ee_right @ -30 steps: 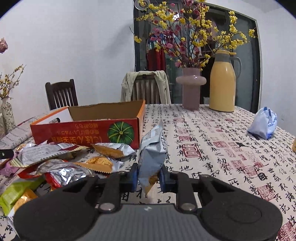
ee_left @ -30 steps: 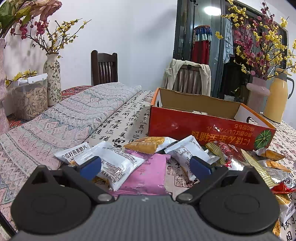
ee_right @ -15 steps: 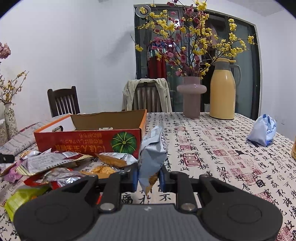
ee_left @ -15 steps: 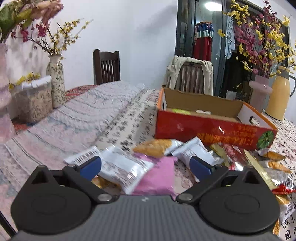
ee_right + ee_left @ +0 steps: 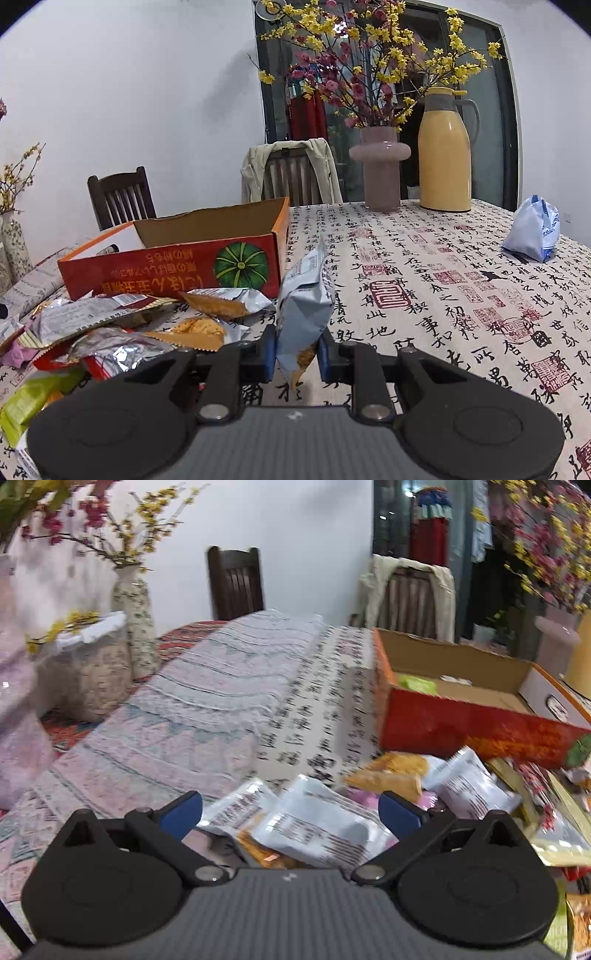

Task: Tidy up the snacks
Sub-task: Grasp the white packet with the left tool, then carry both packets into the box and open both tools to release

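Both grippers, left gripper [image 5: 290, 810] and right gripper [image 5: 296, 353]: black plastic, ribbed grey centre plate, round side discs, silver pivot screws, blue finger pads [image 5: 181, 813].

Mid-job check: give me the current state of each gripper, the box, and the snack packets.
right gripper: shut on grey snack packet, held upright above the tablecloth.
left gripper: open, empty, over the white packets.
orange box: open-topped, green packet inside.
snack pile: loose on the table, unsorted.

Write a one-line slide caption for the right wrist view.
Right hand-held gripper pinches a silver snack packet upright beside the red cardboard box.
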### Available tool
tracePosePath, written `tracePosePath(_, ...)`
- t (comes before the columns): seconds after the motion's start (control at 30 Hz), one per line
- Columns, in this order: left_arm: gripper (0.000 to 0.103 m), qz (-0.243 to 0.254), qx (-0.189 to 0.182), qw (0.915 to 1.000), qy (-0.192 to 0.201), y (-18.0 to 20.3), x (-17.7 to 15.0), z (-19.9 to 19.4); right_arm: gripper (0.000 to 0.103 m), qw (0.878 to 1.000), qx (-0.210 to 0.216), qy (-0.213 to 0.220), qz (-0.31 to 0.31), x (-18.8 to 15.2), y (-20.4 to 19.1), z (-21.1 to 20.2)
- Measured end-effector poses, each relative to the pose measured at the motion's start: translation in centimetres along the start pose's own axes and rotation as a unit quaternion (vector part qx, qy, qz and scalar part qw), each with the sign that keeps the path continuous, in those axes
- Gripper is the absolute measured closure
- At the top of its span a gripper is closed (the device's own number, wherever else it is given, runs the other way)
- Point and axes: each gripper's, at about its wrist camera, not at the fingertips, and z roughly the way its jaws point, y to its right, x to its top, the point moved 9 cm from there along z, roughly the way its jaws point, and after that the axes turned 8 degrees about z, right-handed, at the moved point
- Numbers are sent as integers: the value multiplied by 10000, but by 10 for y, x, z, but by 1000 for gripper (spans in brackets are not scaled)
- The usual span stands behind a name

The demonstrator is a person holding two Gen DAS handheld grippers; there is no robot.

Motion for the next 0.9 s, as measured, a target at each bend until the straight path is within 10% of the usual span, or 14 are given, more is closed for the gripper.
tracePosePath(0.3, 8, 431, -521, 9976, -140, 26, -10, 20, 82, 10000, 23, -20, 14, -1, 0, 1)
tracePosePath(0.6, 56, 248, -947, 9952, 23, 26, -8, 9, 82, 10000, 23, -36, 16, -2, -1, 1)
tracePosePath(0.63, 75, 228, -1031, 9944, 11, 27, -8, 7, 82, 10000, 24, -35, 15, -2, -1, 1)
tracePosePath(0.9, 88, 168, -901, 9954, 287, 24, -2, -7, 82, 10000, 12, -40, -4, -2, -1, 2)
